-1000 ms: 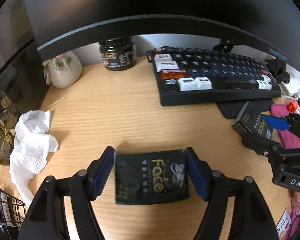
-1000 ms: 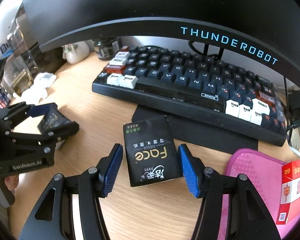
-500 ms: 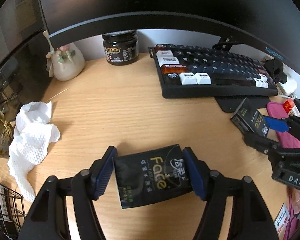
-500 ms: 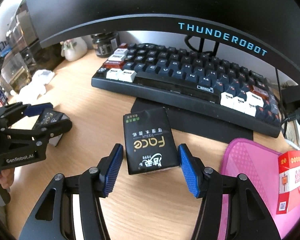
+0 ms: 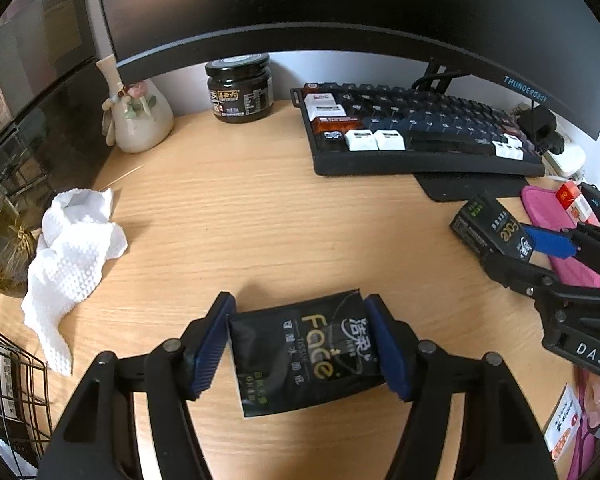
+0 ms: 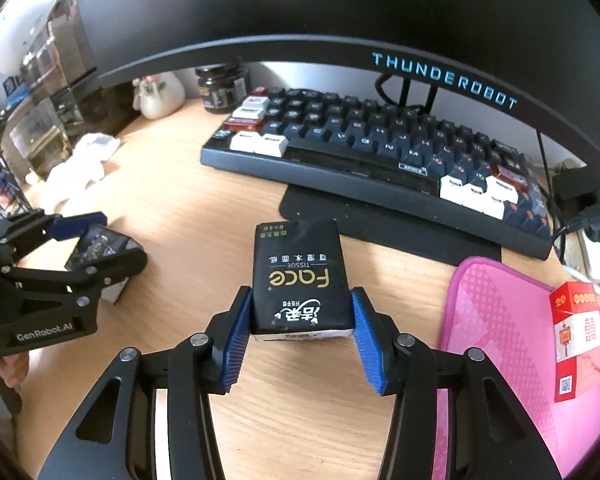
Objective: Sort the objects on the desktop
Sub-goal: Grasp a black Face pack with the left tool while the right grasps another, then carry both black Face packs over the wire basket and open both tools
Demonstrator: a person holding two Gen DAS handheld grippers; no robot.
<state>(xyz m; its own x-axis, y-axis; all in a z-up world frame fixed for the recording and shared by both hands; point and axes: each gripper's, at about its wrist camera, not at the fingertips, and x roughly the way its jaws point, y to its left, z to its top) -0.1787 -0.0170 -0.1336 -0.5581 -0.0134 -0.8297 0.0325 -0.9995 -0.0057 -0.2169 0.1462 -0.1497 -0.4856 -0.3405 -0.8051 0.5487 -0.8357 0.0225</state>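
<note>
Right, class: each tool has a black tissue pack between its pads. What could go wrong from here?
1. The right tool, whose jaws have just been closing, pinches only the near end of the boxy pack. The long free end could droop or slip out.
2. The left tool, whose jaws have also just been closing, holds the creased pack askew. This soft pack could twist loose.
</note>
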